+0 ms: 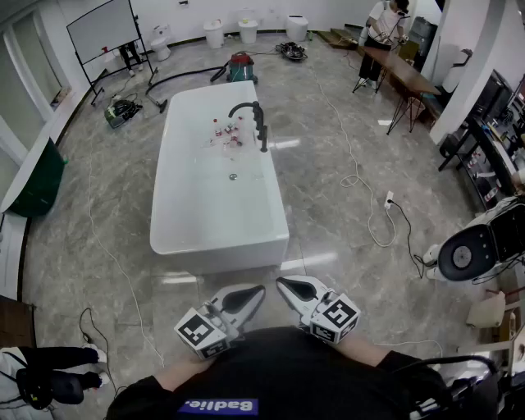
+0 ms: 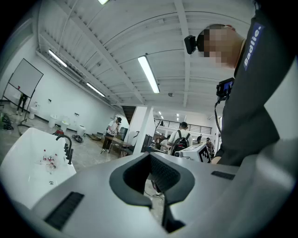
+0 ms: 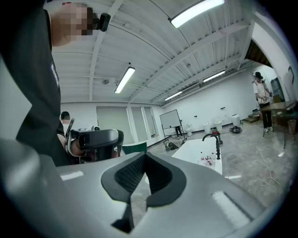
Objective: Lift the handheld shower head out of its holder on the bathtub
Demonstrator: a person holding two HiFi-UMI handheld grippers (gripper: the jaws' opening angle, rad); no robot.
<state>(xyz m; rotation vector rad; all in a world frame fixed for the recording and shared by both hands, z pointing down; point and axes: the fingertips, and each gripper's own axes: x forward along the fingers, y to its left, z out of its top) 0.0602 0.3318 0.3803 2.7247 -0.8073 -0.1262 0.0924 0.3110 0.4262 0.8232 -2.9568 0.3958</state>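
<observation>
The handheld shower head is a slim, matt black rod that stands upright in its holder on the long right rim of the bathtub. It sits just beside the black faucet, whose arched spout reaches over the water side. From the tub's middle this fixture lies at about 1 o'clock, and from the grippers the whole tub lies at 12 o'clock, well apart from them. There is one shower head, one faucet and one white, rounded oblong tub. Inside the tub near the spout lies a cluster of small red and white things, too small to count. At 10 o'clock of the room stands one whiteboard. At 12 o'clock, beyond the tub, is one red and green vacuum cleaner. At 1 o'clock one person stands by a long table. There are two grippers at 6 o'clock, close to the wearer's body, tips angled toward each other. The left gripper has its jaws fully together with nothing between them, as does the right gripper, and neither is anywhere near the shower head.
</observation>
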